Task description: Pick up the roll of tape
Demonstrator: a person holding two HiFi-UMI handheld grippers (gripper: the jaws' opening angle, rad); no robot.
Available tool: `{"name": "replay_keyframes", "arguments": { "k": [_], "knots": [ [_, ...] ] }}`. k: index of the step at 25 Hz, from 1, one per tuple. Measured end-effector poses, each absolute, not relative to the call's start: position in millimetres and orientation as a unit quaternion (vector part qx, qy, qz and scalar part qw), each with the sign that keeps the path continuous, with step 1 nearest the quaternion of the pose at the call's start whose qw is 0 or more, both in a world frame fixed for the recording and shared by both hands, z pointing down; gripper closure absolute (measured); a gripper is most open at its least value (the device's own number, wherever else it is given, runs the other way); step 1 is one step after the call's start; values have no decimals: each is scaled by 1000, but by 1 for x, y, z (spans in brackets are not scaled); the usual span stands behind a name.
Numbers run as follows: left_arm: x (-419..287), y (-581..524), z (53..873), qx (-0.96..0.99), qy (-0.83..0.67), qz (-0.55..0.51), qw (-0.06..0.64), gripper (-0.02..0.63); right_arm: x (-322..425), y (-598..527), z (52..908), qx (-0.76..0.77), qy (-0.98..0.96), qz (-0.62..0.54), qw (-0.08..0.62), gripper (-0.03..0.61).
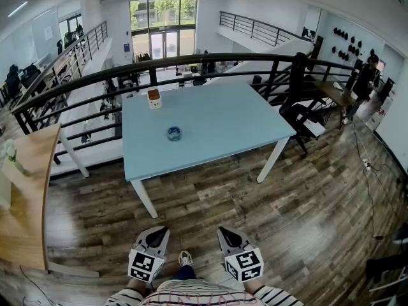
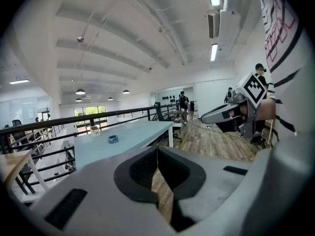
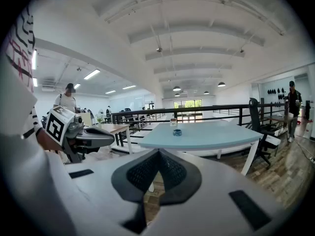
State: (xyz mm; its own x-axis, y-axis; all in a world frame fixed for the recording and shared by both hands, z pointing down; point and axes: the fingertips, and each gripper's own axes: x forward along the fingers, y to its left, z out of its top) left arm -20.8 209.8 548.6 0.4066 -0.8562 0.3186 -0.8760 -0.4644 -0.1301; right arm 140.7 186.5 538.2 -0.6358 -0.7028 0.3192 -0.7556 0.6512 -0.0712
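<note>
A small blue roll of tape (image 1: 174, 133) lies flat on the light blue table (image 1: 223, 132), left of its middle; the roll of tape (image 2: 113, 139) also shows in the left gripper view and the roll of tape (image 3: 177, 132) in the right gripper view. My left gripper (image 1: 155, 236) and right gripper (image 1: 229, 236) are held close to my body, over the wooden floor, well short of the table. Both are shut with nothing between the jaws. From the left gripper view the other gripper (image 2: 206, 117) shows at the right.
A small white box with a brown top (image 1: 154, 99) stands on the table behind the tape. A black railing (image 1: 191, 62) runs behind the table. A wooden table (image 1: 25, 190) is at the left, a black chair (image 1: 299, 110) at the right. A person (image 1: 366, 75) stands far right.
</note>
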Motion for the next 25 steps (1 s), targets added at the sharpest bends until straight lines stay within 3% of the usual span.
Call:
{"name": "replay_keyframes", "arguments": {
  "k": [15, 16, 18, 19, 21, 25],
  "knots": [
    [-14, 208, 547, 845, -508, 166, 29, 583, 157, 185, 539, 424, -890, 147, 78, 545],
    [-15, 204, 546, 845, -508, 164, 32, 581, 156, 184, 540, 424, -889, 152, 77, 534],
    [-18, 192, 546, 847, -508, 155, 35, 564, 154, 179, 544, 425, -887, 162, 76, 406],
    [-18, 184, 547, 848, -506, 151, 35, 526, 153, 174, 547, 427, -886, 165, 77, 387],
    [-21, 168, 548, 852, -502, 147, 35, 476, 149, 159, 549, 434, -881, 170, 78, 387],
    [-46, 137, 552, 856, -492, 152, 41, 471, 129, 124, 547, 449, -873, 175, 75, 387]
  ]
}}
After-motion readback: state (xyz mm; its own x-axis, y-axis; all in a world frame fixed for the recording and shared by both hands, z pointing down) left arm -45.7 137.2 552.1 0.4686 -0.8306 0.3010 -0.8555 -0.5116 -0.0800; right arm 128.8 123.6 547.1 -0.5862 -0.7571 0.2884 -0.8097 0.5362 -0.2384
